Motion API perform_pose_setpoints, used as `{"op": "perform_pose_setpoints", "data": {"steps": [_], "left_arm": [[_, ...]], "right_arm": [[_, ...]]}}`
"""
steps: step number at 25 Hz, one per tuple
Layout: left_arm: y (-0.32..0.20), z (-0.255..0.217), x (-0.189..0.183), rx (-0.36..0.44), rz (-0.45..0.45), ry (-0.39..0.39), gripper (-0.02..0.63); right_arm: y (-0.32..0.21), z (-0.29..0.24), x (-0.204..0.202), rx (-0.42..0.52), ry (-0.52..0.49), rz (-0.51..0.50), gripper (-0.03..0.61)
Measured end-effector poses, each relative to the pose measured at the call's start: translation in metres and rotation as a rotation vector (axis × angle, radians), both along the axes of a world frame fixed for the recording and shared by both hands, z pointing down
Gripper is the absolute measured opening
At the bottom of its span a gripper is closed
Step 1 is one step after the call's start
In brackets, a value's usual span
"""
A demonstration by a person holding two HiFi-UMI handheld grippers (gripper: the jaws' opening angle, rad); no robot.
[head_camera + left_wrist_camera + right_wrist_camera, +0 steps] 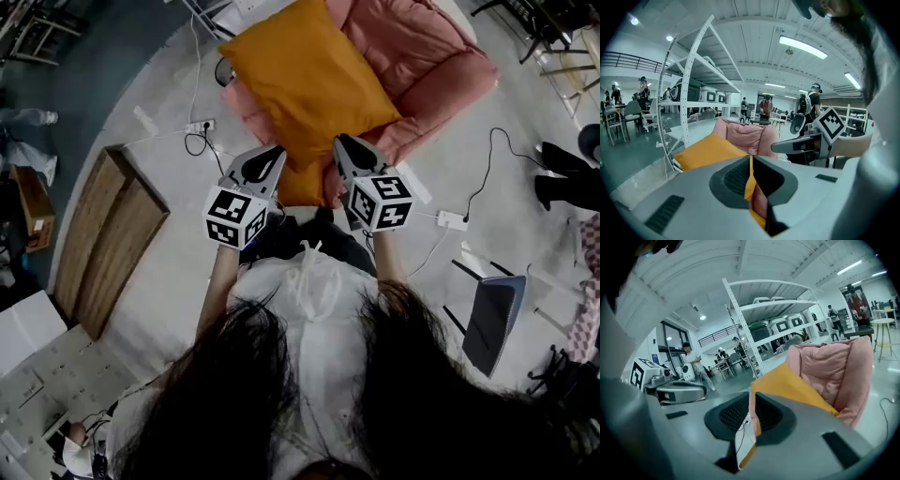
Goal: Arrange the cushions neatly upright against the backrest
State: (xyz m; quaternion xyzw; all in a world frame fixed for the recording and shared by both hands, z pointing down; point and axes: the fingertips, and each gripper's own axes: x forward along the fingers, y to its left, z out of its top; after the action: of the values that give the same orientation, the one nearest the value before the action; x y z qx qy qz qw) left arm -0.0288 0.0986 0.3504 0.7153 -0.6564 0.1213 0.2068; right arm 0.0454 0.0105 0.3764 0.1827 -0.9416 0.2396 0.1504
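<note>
Orange cushion (309, 84) over the pink chair (441, 56) in head view, left gripper (274, 155) and right gripper (343, 148) at its near edge; both gripper views show jaws clamped on that hem, backrest (743, 136) ahead, so level hands and tipping it upright seem best.

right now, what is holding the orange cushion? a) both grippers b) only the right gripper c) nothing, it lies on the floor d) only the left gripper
a: the left gripper and the right gripper each pinch the near edge of the orange cushion, above the pink chair.
</note>
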Motion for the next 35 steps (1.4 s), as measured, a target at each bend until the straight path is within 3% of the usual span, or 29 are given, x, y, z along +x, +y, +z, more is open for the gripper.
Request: {"op": "perform_pose_setpoints", "data": {"steps": [6, 13, 23, 35], "left_arm": [[-0.008, -0.004, -0.012, -0.005, -0.006, -0.014, 0.028], [-0.034, 0.004, -0.043, -0.012, 0.062, -0.020, 0.028], [-0.096, 0.025, -0.110, -0.041, 0.167, -0.007, 0.028], [-0.193, 0.076, -0.204, -0.075, 0.334, -0.021, 0.029]], "right_arm": [[-0.011, 0.006, 0.003, -0.020, 0.000, 0.031, 0.052], [-0.027, 0.019, -0.004, -0.044, 0.012, 0.116, 0.052], [-0.071, 0.052, -0.020, -0.118, 0.046, 0.285, 0.052], [-0.123, 0.137, -0.025, -0.248, 0.103, 0.515, 0.052]]}}
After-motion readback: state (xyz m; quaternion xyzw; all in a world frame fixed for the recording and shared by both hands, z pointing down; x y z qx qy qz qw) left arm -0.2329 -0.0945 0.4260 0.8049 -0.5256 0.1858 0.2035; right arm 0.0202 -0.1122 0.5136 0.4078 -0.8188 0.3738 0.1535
